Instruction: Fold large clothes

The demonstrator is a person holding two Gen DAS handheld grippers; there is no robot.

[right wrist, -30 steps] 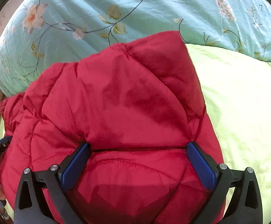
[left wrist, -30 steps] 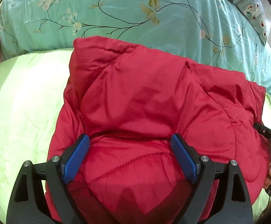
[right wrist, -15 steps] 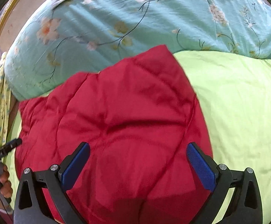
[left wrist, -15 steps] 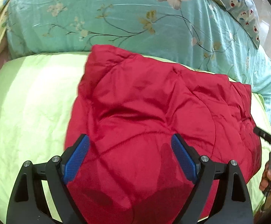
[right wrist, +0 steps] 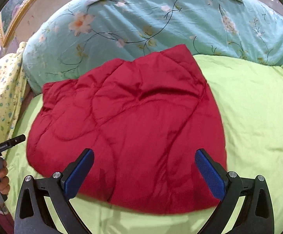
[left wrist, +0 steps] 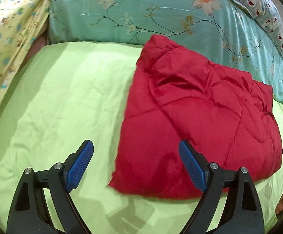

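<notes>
A red quilted jacket [left wrist: 200, 105] lies folded into a rough square on the light green bedsheet [left wrist: 63, 97]. It also shows in the right wrist view [right wrist: 133, 124]. My left gripper [left wrist: 135, 161] is open and empty, above the jacket's near left corner. My right gripper [right wrist: 144, 171] is open and empty, above the jacket's near edge. Neither touches the jacket.
A teal floral duvet [left wrist: 141, 11] is piled behind the jacket, and it also shows in the right wrist view [right wrist: 161, 23]. A yellow patterned cloth [left wrist: 8, 31] lies at the far left. The other gripper's tip and the hand show at each view's edge [right wrist: 6, 142].
Both grippers have pulled back and up from the jacket. The jacket now lies flat and folded; a second ago its fabric bulged between the open jaws.
</notes>
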